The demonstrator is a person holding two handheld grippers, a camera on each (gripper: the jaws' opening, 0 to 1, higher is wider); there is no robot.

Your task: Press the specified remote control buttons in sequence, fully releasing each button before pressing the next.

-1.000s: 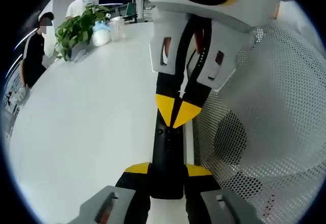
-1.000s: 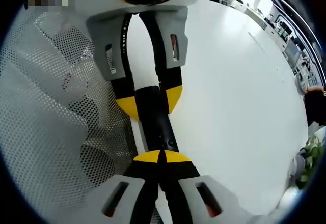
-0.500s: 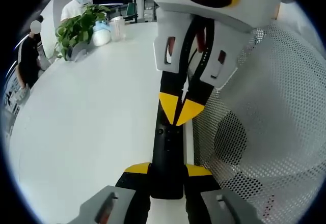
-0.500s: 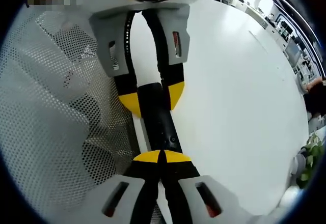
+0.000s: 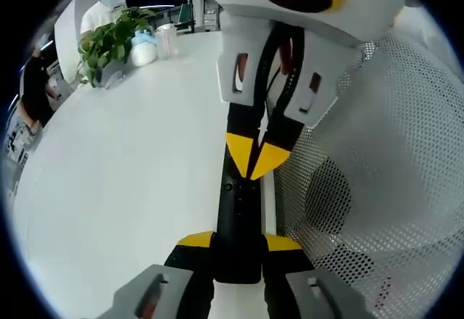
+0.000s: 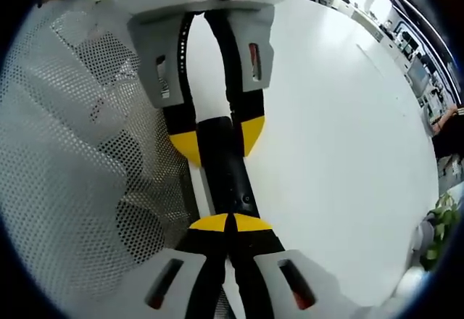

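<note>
— Counter (image 5: 123, 188) first: what's it like?
— White, broad and bare; a potted plant (image 5: 109, 40) stands at its far edge, people behind.
— And the remote (image 5: 239, 217)?
— Black, lying on the counter, clamped between the left tongs (image 5: 239, 241). The right tongs (image 6: 229, 222) are pinched together, tips on it.
— That mesh?
— A perforated white garment (image 6: 65, 159) alongside.

It looked like an open office: a long white surface (image 5: 130, 159), a potted plant (image 5: 109, 43), people standing (image 5: 32, 87), desks with monitors (image 6: 417, 72).
</note>
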